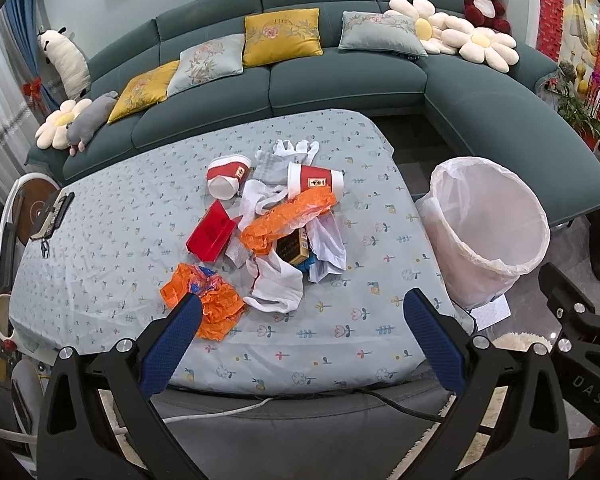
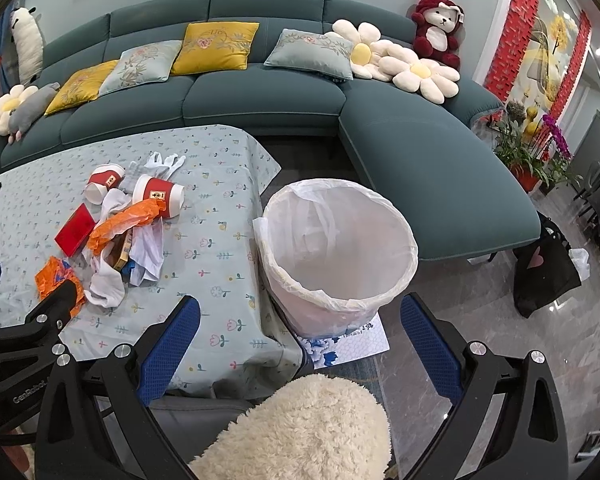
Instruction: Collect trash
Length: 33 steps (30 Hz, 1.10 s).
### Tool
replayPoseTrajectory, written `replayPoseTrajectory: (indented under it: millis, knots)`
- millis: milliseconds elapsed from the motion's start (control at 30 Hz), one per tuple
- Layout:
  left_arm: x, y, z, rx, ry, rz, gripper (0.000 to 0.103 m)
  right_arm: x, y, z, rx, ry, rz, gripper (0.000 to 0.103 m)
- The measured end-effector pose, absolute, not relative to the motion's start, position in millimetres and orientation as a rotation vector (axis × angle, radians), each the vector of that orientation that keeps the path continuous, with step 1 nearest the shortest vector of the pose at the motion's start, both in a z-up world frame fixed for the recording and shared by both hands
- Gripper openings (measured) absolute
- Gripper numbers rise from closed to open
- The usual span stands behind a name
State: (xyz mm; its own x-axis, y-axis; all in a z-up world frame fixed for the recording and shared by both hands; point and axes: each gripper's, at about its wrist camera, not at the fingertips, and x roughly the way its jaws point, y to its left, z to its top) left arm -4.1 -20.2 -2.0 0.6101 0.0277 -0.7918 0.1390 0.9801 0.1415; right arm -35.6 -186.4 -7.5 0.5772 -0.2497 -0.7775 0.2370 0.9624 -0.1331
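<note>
1. Left gripper (image 1: 300, 328): jaws wide apart, nothing between them, hovering above the near edge of the table (image 1: 100, 184). Its left fingertip overlaps the crumpled orange wrapper (image 1: 212, 300) at 7 o'clock of the trash pile; contact unclear.
2. Right gripper (image 2: 300, 330): jaws wide apart, empty, over the table's right edge and the bin (image 2: 340, 248). A fluffy cream object (image 2: 300, 428) at 6 o'clock hides the floor below it; can't tell what it is.
3. Trash pile, mid-table: white cloth pieces (image 1: 276, 280), a dark box (image 1: 292, 248) half buried under a long orange bag (image 1: 288, 216), red box (image 1: 212, 236) at 9 o'clock.
4. Far side of the pile: two red-and-white paper cups lying on their sides (image 1: 316, 184) (image 1: 228, 176), white glove (image 1: 296, 150) behind them.
5. Bin stands on the floor just beside the table, at 3 o'clock of the pile, lined with a white bag; standing on a printed sheet (image 2: 348, 344), mostly covered.
6. Sofa (image 1: 340, 80) at 12 o'clock.
</note>
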Motion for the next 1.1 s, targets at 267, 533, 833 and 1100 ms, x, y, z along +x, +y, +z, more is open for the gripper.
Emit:
replayPoseTrajectory:
  millis: [267,533,833,1100]
  knots:
    - [-2.8,-20.4,-1.2,0.203,0.909,-0.059,0.096,-35.4,-186.4,-7.3,-0.016,0.911,-0.286,0.096]
    - [-1.5,-14.4,-4.7,0.176,0.927,-0.034,0.094,-35.0,-185.4,-7.2,-0.019,0.909,-0.286,0.096]
    - [-1.7,-13.3,-4.0,0.167,0.915,-0.052,0.092,-34.6,-184.7,-7.1,-0.021,0.909,-0.285,0.096]
    - [-4.9,-17.1,-3.2,0.181,0.88,-0.067,0.092,-34.6,-184.6,-7.1,-0.02,0.909,-0.286,0.096]
